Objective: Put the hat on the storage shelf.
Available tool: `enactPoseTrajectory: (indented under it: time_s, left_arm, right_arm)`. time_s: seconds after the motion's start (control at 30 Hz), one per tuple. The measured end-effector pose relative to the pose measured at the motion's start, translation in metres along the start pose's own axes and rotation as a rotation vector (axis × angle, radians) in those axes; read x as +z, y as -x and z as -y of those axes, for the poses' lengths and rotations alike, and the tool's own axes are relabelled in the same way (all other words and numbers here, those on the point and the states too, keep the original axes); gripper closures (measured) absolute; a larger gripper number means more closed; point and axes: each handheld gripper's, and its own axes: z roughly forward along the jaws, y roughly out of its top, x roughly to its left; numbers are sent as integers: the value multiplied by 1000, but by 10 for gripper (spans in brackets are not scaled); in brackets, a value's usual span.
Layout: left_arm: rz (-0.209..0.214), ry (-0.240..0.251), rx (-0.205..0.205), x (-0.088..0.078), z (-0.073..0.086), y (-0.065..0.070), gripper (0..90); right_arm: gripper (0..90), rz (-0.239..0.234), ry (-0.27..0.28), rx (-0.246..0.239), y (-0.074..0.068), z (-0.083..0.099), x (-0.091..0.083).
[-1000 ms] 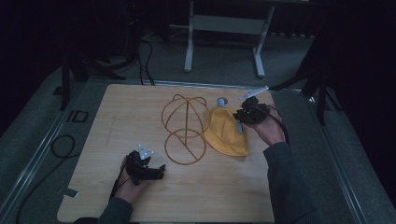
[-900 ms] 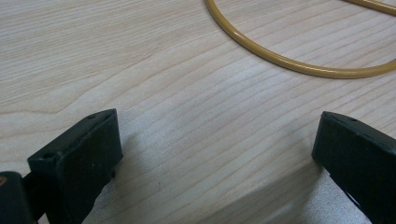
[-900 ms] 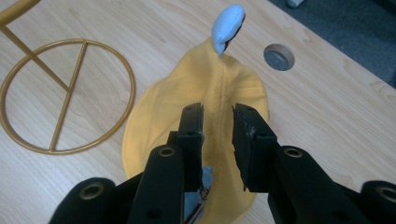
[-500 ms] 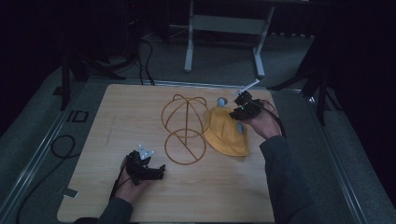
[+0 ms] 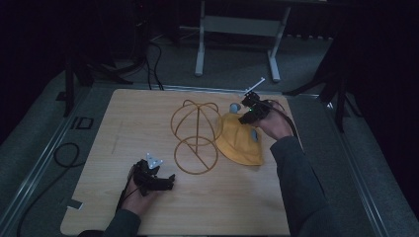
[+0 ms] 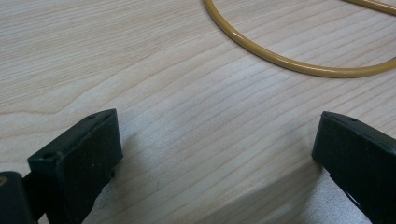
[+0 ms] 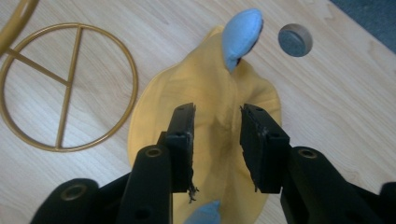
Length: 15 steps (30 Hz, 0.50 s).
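Note:
A yellow cloth hat [image 5: 242,143] with blue patches lies on the wooden table [image 5: 123,128], right of a golden wire hat stand [image 5: 196,123]. My right gripper [image 5: 245,114] hovers over the hat's far edge. In the right gripper view its jaws [image 7: 217,114] have just been opening and stand apart above a raised fold of the hat [image 7: 196,79], not pressing it. A blue patch [image 7: 240,30] sticks up beyond them. My left gripper [image 5: 170,180] rests near the front left, open wide [image 6: 217,126] over bare wood, short of the stand's base ring [image 6: 280,63].
The stand's ring base with its crossbar [image 7: 69,86] lies left of the hat in the right gripper view. A round grey hole [image 7: 295,40] sits in the table near its far right corner. Cables and metal frame legs [image 5: 200,44] stand on the floor beyond.
The right gripper has drifted a little left and toward the far edge over the hat, and its jaws have widened. The left gripper has stayed put.

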Motion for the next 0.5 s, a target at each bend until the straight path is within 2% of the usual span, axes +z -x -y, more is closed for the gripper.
enactPoseTrajectory:
  time_s: [0.1, 0.37, 0.5]
  left_arm:
    - [0, 0, 0, 0, 0, 0, 15]
    - [2, -1, 2, 0, 0, 0, 15]
    - [3, -2, 4, 0, 0, 0, 15]
  right_arm:
    - [637, 0, -17, 1, -1, -6, 2]
    - [618, 7, -109, 17, 0, -19, 14]
    - [622, -1, -170, 47, 5, -22, 24]
